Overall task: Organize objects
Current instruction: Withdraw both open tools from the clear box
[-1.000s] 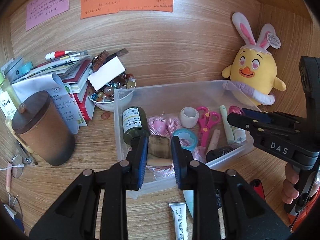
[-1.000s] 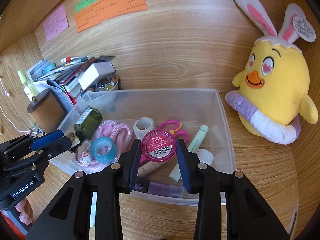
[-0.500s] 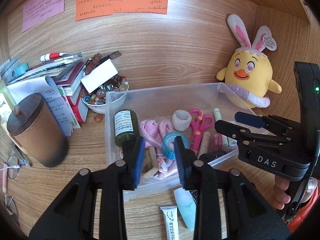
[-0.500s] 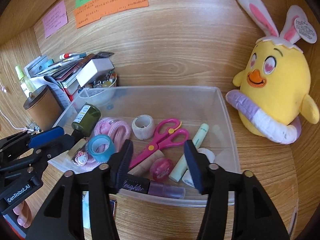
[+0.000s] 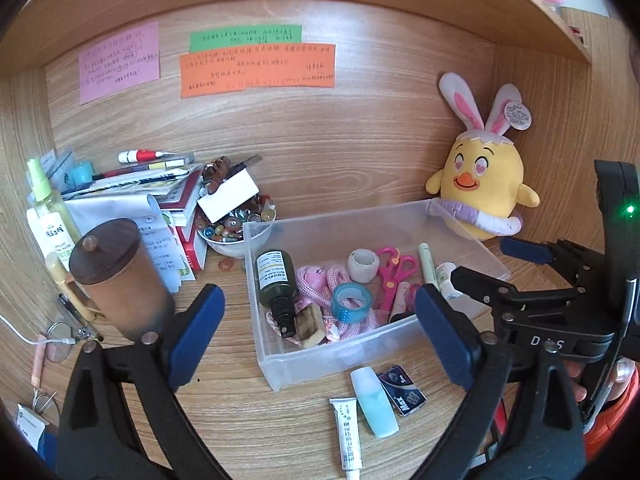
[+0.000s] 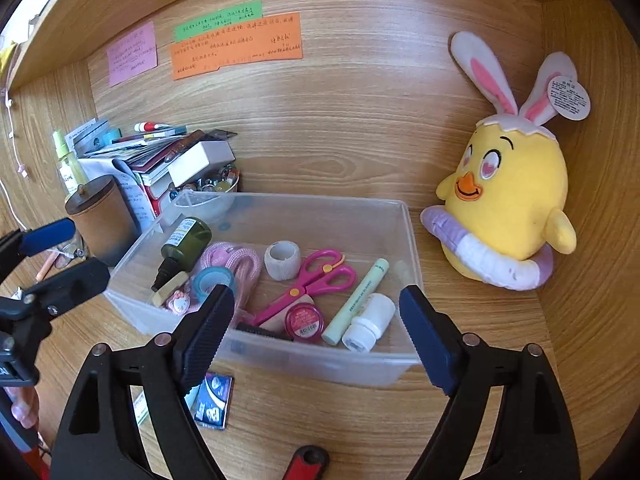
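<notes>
Both sets of fingers stand wide apart and empty — left gripper (image 5: 320, 332) and right gripper (image 6: 318, 334) hover at the near side of the clear bin (image 5: 460, 220) on the worktop (image 5: 240, 420). Task looks well along but not finished. In the bin: green bottle (image 5: 276, 280) lying on its side, pink cord (image 5: 320, 284), blue tape roll (image 5: 352, 302), white tape roll (image 5: 362, 266), pink scissors (image 6: 316, 280), pale green pen (image 6: 356, 300), small white bottle (image 6: 368, 322), round pink tin (image 6: 304, 320), and a tan block (image 5: 310, 326) beside the green bottle's nozzle. Left outside, on the worktop just in front of the bin: a white tube (image 5: 347, 432), a light blue cap-shaped piece (image 5: 374, 402), a small dark packet (image 5: 402, 390). My judgement — these three go in next. A bowl of beads (image 5: 236, 232) sits beside the bin's far left corner; a lidded brown cup (image 5: 120, 280) stands further left.
</notes>
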The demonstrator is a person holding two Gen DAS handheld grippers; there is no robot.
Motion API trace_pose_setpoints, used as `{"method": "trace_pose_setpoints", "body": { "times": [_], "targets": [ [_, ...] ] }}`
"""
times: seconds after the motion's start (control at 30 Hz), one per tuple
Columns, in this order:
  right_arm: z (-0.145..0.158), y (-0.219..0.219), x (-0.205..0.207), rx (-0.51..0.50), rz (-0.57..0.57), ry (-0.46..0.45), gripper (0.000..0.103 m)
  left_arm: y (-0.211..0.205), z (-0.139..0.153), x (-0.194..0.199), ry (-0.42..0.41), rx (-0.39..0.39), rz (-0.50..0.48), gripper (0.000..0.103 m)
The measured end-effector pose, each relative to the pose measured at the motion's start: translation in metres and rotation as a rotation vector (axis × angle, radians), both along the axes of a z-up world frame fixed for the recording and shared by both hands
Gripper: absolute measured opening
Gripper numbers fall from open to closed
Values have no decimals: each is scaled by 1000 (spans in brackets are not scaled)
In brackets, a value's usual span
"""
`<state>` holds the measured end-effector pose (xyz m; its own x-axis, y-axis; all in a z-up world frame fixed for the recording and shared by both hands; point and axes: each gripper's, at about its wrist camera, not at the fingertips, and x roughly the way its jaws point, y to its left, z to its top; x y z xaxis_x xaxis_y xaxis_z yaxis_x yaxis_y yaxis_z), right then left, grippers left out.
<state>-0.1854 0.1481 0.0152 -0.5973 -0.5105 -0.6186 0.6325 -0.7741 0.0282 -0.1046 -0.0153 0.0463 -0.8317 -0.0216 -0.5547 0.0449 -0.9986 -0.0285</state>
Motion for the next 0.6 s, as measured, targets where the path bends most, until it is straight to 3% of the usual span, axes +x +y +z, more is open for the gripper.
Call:
{"method": "trace_pose_setpoints", "body": {
  "times": [0.17, 0.37, 0.53, 0.6],
  "targets": [
    [-4, 13, 13, -8, 1, -21, 83, -3, -1, 16, -1, 25, -15, 98],
    [-13, 29, 32, -6, -12, -36, 83, 0, -15, 31, -6, 1, -9, 98],
    [-23, 42, 48, 16, -16, -48, 83, -9, -32, 40, -52, 85, -38, 101],
    [-29, 47, 54, 22, -19, -64, 83, -10, -37, 44, -68, 85, -36, 101]
  ]
}}
